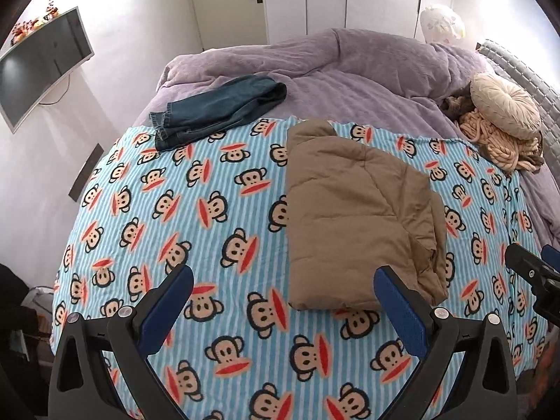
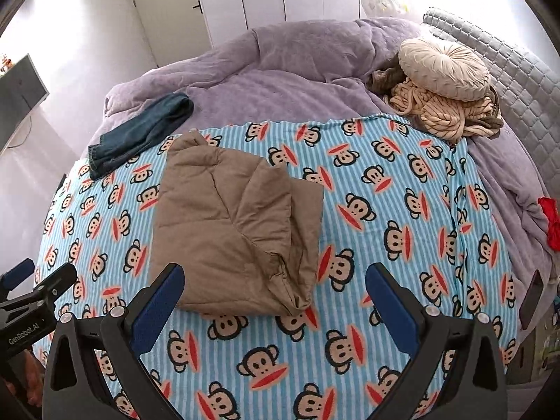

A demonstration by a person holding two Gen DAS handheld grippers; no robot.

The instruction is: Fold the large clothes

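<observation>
A: Covering most of the bed, the blue-and-white striped blanket printed with cartoon monkey faces lies spread flat, and beyond it the rumpled lilac plush duvet is bunched toward the far wall.

B: And right on that monkey blanket, the big one: the tan quilted padded coat, folded into a thick upright rectangle, its loose layered edge on the right side, nothing gripping it.

A: Seen from the right wrist, that coat sits left of centre, its near corner crumpled, just ahead of the fingers.

B: Next down in size, the dark blue folded denim jeans lie across the blanket's far edge, partly on the duvet, apart from the coat.

A: Over at the right, a round cream pleated cushion rests on top of a heap of beige chunky-knit fabric, beside the grey quilted headboard.

B: A flat-screen television hangs on the left wall.

A: Now the tools. The left gripper hovers over the blanket, its blue-padded jaws spread wide and bare, the right pad near the coat's near edge.

B: The right gripper hangs released too, jaws wide apart, holding nothing, above the coat's near corner.

A: Smallest of all, a red crumpled cloth lies at the duvet's right edge.
</observation>
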